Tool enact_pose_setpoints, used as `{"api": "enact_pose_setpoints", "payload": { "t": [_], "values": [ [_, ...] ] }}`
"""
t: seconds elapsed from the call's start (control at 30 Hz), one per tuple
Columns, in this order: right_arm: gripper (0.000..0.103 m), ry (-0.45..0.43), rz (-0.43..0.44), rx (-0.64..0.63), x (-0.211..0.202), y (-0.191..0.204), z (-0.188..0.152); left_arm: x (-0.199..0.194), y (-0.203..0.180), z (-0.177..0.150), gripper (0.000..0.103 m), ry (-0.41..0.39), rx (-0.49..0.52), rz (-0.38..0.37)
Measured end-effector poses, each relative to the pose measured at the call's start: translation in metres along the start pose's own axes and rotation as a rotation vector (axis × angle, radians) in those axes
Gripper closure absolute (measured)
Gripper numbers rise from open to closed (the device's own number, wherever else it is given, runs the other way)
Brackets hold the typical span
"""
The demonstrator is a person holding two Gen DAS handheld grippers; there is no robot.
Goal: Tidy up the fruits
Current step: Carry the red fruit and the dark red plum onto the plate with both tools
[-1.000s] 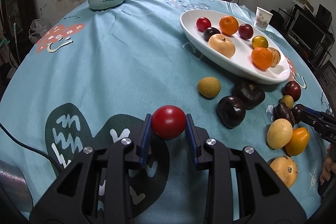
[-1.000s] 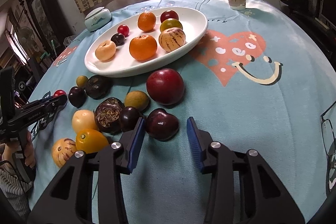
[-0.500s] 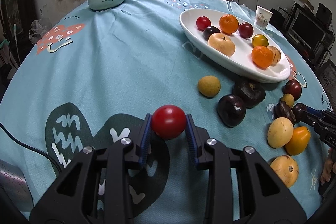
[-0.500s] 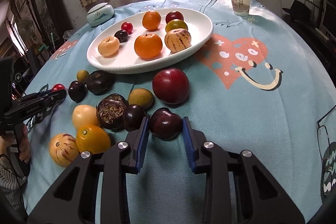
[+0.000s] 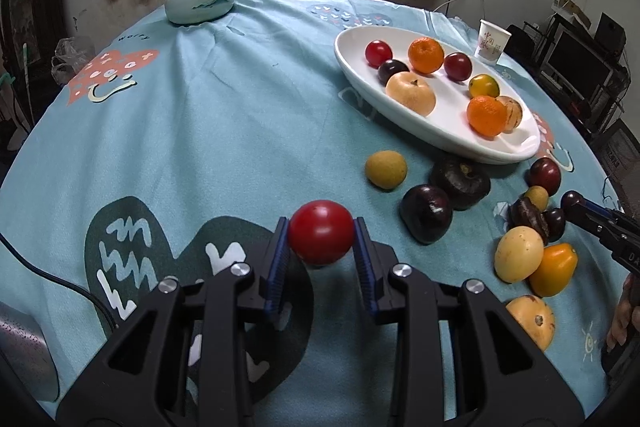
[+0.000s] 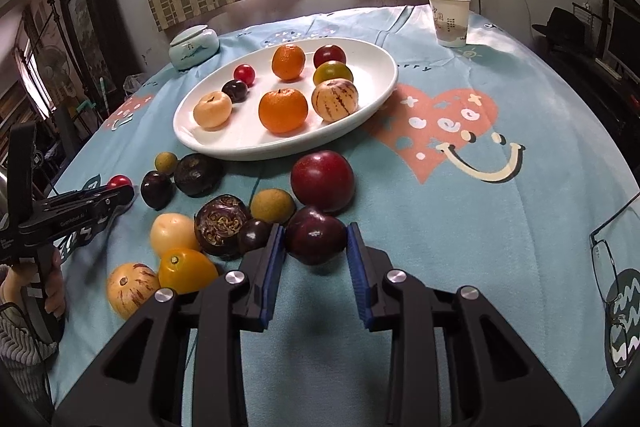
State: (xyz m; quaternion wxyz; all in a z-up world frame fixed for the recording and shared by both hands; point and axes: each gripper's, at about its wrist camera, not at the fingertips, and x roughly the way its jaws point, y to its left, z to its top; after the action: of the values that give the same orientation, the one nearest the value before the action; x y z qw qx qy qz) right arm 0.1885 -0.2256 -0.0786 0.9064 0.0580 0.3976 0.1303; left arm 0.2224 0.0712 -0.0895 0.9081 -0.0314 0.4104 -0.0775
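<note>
Fruits are waiting on the bench beside the white plate (image 6: 384, 95). Left gripper (image 5: 321, 254) is hugging a red tomato (image 5: 321, 237) in its jaws. Right gripper (image 6: 316, 259) is squeezing a dark plum (image 6: 315, 241); lifting slowly is keeping neighbors from rolling.

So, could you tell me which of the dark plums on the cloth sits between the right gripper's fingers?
The dark red plum between the right gripper pads, just in front of the bigger red plum.
</note>
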Motion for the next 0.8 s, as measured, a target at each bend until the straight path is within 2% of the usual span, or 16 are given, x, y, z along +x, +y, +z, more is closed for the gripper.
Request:
{"api": "enact_pose_setpoints", "payload": {
  "t": [0.1,0.23,0.33,0.43,0.53,0.67,0.8],
  "values": [
    [0.071,-0.024,0.026,0.029,-0.009,-0.006,0.002,-0.017,-0.003,0.002,0.071,-0.058,0.0,-0.017],
    [0.071,-0.094,0.047,0.037,-0.039,-0.01,0.021,-0.048,-0.007,0.025,0.071,-0.132,-0.015,-0.035],
    [0.071,-0.214,0.047,0.01,-0.083,-0.006,0.057,-0.08,-0.018,0.059,0.071,-0.21,0.025,-0.018],
    [0.071,-0.339,0.058,-0.026,-0.125,0.005,0.097,-0.106,-0.032,0.102,0.071,-0.289,0.041,-0.033],
    [0.071,-0.441,0.083,-0.063,-0.15,0.022,0.135,-0.112,-0.05,0.133,0.071,-0.341,0.061,-0.038],
    [0.071,-0.495,0.1,-0.085,-0.137,0.039,0.167,-0.087,-0.072,0.152,0.071,-0.338,0.067,-0.061],
    [0.071,-0.395,0.141,-0.078,-0.074,0.043,0.182,-0.031,-0.088,0.145,0.071,-0.241,0.069,-0.111]
  ]
}}
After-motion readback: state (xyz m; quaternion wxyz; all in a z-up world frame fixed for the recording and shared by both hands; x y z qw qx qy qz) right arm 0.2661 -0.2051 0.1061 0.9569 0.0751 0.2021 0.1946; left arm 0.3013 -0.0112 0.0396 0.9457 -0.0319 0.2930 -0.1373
